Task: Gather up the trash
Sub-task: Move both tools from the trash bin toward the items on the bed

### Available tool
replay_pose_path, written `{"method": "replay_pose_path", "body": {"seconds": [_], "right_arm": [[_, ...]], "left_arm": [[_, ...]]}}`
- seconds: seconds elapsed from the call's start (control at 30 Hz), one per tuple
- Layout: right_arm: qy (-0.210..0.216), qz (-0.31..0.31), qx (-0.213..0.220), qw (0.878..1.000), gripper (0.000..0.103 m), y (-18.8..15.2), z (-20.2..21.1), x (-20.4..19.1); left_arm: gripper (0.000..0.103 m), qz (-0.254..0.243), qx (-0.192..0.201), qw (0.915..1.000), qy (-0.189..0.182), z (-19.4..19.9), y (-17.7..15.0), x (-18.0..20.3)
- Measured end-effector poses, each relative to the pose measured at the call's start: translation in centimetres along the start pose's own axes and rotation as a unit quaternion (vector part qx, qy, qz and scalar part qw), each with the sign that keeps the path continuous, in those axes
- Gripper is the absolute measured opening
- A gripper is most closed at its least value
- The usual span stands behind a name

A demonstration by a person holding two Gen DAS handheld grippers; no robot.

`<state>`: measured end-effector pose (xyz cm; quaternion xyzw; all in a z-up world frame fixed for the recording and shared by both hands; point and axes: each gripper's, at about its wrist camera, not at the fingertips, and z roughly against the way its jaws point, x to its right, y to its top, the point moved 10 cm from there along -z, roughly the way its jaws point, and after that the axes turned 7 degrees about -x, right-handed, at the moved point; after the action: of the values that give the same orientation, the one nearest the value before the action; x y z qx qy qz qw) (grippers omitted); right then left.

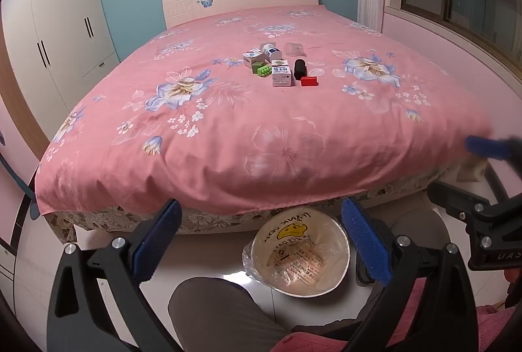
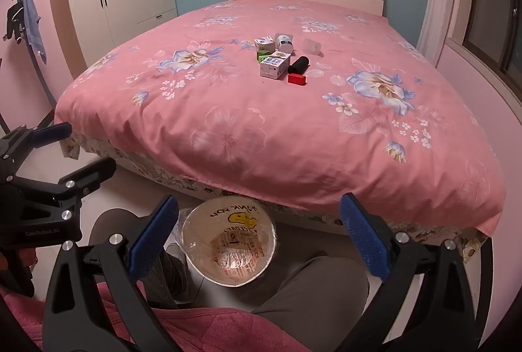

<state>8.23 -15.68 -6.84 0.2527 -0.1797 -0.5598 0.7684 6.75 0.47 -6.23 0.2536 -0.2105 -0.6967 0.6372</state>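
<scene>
The left hand-held gripper (image 1: 261,241) and the right hand-held gripper (image 2: 259,236) both hang with jaws spread wide and nothing between them, low in each frame above the lined trash bin (image 1: 298,254) on the floor. The trash cluster sits upper centre on the bed (image 1: 228,130), well apart from both: green pack (image 1: 263,70), white carton (image 1: 281,76) lying lengthwise away, black cylinder (image 1: 299,68), red block (image 1: 309,81). Neither hand looks clearly nearer.

Two wrist fisheyes at the bed's (image 1: 228,130) foot, angled downward, side by side, sharing bed and bin (image 2: 228,244).
</scene>
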Motion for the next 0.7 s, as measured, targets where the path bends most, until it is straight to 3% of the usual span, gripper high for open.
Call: {"method": "replay_pose_path", "body": {"seconds": [0.7], "right_arm": [[0.001,-0.001,0.001,1.000,0.096,0.01,0.18,-0.01]], "left_arm": [[0.100,-0.001,0.001,1.0000,0.001,0.03,0.03,0.05]]}}
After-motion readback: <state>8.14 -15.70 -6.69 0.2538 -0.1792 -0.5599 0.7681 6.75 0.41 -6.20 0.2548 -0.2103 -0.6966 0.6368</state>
